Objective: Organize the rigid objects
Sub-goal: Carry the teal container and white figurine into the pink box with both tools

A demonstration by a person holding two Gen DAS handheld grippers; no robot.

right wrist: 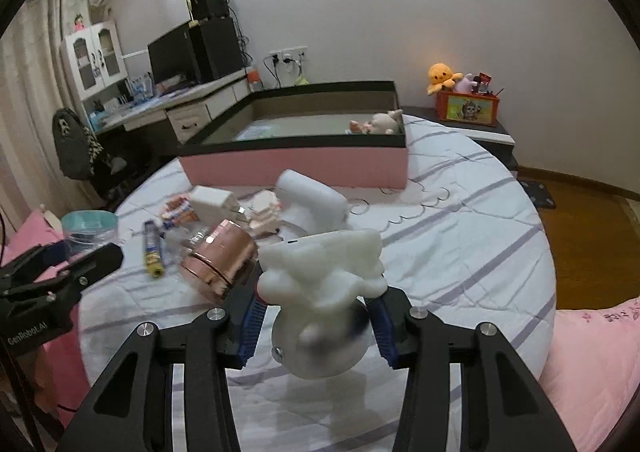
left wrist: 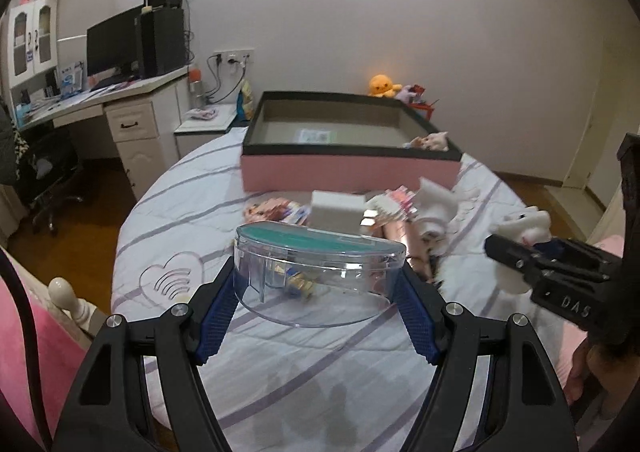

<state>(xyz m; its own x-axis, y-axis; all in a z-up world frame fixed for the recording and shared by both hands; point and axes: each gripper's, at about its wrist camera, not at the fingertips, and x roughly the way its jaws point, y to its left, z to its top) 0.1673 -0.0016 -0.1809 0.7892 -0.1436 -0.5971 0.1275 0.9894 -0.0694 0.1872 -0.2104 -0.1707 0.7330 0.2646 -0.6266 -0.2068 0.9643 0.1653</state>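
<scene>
— So, what's on the left?
— The left gripper (left wrist: 318, 288) clamps a clear container (left wrist: 318, 276) with a teal lid, held above the striped bedspread (left wrist: 320, 372).
— And further right?
— A copper tin (right wrist: 220, 262) lies among clutter; the right gripper (right wrist: 318, 316) grasps a white figurine (right wrist: 320, 292). Beyond sits the pink box (right wrist: 296, 167).

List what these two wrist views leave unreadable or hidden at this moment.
- Left wrist view: small items inside the clear round plastic container with teal lid, blurred behind its wall.
- Right wrist view: the white figurine's lower face, smeared by motion blur.
- Both views: the printed sheet in the pink box with black rim, too small to read.
</scene>
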